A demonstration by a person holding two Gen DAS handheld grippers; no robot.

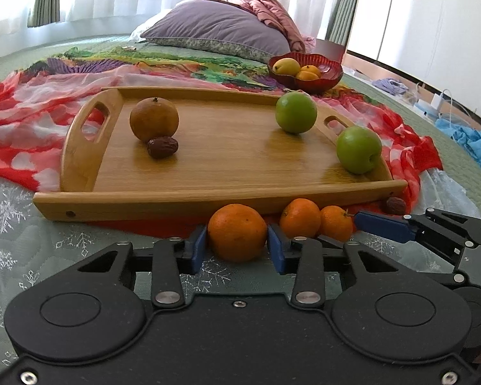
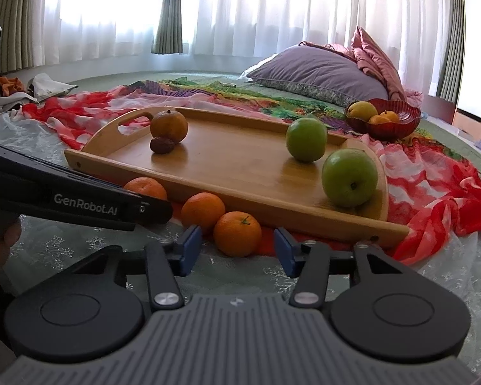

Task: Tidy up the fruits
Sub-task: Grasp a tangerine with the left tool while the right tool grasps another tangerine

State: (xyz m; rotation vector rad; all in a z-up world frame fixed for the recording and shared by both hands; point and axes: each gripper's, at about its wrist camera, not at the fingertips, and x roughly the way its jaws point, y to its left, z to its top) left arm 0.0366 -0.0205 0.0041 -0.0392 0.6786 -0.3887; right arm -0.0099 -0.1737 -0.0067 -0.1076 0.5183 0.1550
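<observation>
Jaws of the left gripper [image 1: 237, 243] clamp a round orange tangerine [image 1: 237, 232] just before the near edge of the wooden handled tray [image 1: 208, 197]. Right gripper [image 2: 237, 248] is spread, a smaller orange tangerine [image 2: 237, 233] just ahead between its blue fingertips [image 2: 189, 248], untouched.

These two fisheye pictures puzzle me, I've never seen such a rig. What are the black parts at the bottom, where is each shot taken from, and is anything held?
Each picture comes from a camera mounted on a handheld two-finger gripper, looking forward along its blue-padded fingers. In the left wrist view, the left gripper has its pads against both sides of an orange lying on the bedcover. In the right wrist view, the right gripper is open, with a smaller orange between its fingers, not touched. Beyond lies a wooden tray carrying two green apples, a brownish fruit and a date. A red bowl of fruit sits farther back.
</observation>
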